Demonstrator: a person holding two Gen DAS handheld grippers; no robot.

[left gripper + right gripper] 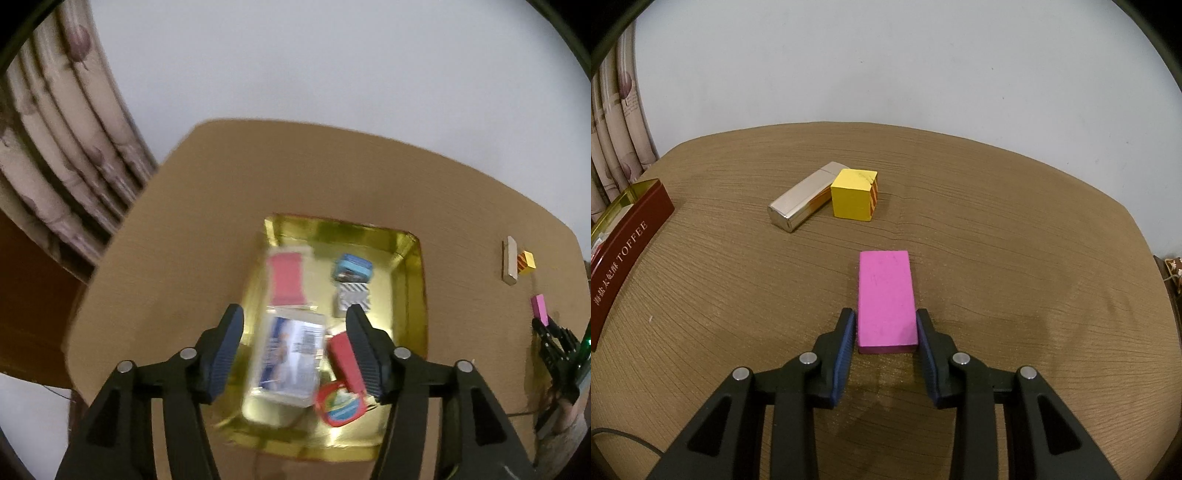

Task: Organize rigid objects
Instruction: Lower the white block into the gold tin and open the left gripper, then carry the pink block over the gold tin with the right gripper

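A gold tin tray [413, 280] lies on the brown table and holds several things: a clear box with a blue and white label [288, 363], a pink packet [284, 278], a blue tin [352, 267], a striped box [352, 297], a red block [345, 360] and a red-rimmed tin [341, 404]. My left gripper [294, 312] hangs open above the tray, gripping nothing. Over to the right, my right gripper [884, 313] is shut on the near end of a pink block [886, 295], which lies flat on the table.
A silver box [801, 206] and a yellow cube [853, 199] touch each other on the table beyond the pink block. The tray's dark red side wall [624, 258], marked TOFFEE, stands at the left of the right wrist view. Flowered curtains [55, 147] hang at the left.
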